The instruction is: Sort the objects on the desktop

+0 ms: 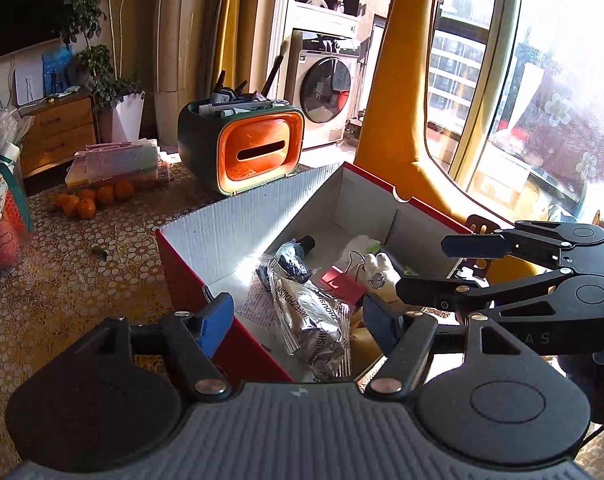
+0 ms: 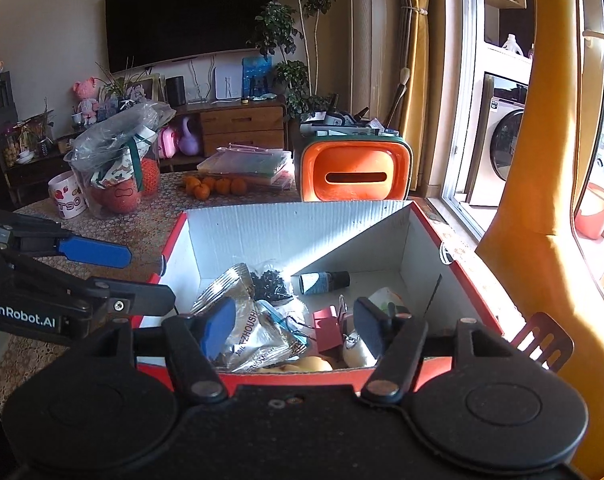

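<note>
Desktop objects lie mostly gathered in the red box (image 2: 466, 268) at the table's window edge. Largest to smallest inside it: foil packet (image 1: 322, 320), white bottle (image 2: 358, 350), bag of dark bits (image 2: 270, 284), small dark bottle (image 2: 324, 281), red clip (image 2: 328, 326). On the table (image 1: 82, 280) beyond the box's far-left corner, the oranges (image 2: 214, 186) and flat cases (image 2: 246, 164) lie unsorted, so the sorting appears well advanced but unfinished. Left gripper (image 1: 298, 322) and right gripper (image 2: 296, 326) hover over the box's near edge, jaws spread, nothing between them.
</note>
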